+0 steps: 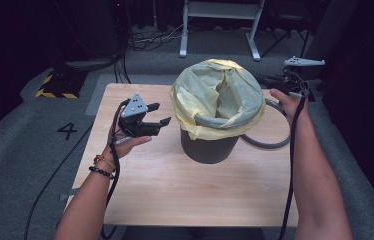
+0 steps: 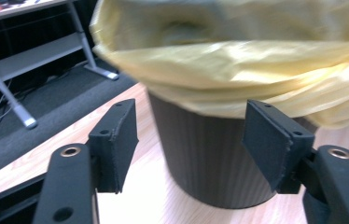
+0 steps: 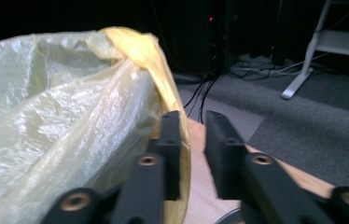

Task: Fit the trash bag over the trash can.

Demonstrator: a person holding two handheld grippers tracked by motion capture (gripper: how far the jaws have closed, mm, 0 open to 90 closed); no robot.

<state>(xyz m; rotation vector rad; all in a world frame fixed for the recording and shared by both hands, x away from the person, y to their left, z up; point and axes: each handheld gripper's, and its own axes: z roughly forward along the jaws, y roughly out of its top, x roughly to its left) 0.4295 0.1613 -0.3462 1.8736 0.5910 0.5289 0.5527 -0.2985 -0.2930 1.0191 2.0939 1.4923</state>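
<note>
The left gripper (image 1: pixel 156 114) is hovering just beside the dark bin (image 1: pixel 208 148), on its left in the high view, with its jaws standing well apart and nothing between them; in the left gripper view the black pads (image 2: pixel 116 142) are framing the bin's ribbed wall (image 2: pixel 205 158) without touching it. The right gripper (image 3: pixel 192 140) is sitting at the far right side of the bin, its jaws parted by a narrow gap with nothing clamped between them, while one pad is lying right against the edge of the yellow bag (image 3: pixel 70 121); whether it is actually touching the plastic is hard to tell. The bin is standing upright near the middle of the wooden table (image 1: pixel 175 195), and the yellow bag (image 1: pixel 215 95) is lining it, draping loosely over the rim and hanging down the outside. A grey ring (image 1: pixel 270 142) is lying on the table to the right of the bin, partly hidden behind it. The person's forearms are reaching in from either side, and a cable is trailing from each gripper.
</note>
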